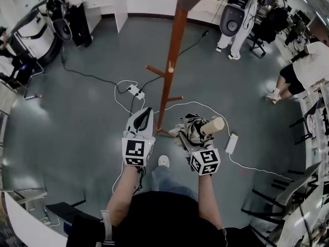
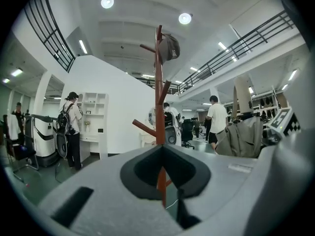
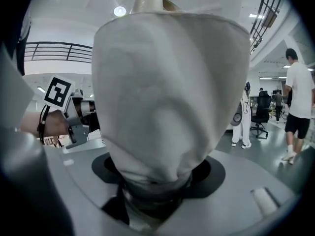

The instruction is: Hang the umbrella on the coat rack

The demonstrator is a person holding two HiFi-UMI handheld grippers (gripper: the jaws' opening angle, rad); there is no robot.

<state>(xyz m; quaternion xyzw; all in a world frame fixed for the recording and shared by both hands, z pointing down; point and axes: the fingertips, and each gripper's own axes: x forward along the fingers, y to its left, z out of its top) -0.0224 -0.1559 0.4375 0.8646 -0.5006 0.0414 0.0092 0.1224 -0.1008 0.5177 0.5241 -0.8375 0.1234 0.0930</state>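
We are at the carry-and-approach step. Our right tongs (image 1: 194,134) are clamped round the fabric of the folded umbrella (image 1: 197,127), whose wooden handle (image 1: 213,124) points to about 2 o'clock. Our left tongs (image 1: 147,112) are closed on nothing and sit just beside the umbrella at 9 o'clock. The coat rack (image 1: 174,40) stands at 12 o'clock, its base near both tongs, and the umbrella is not yet on any peg. Next, we judge, the umbrella must be lifted toward a free peg (image 1: 156,69) and hooked there. We cannot tell whether it has a strap.
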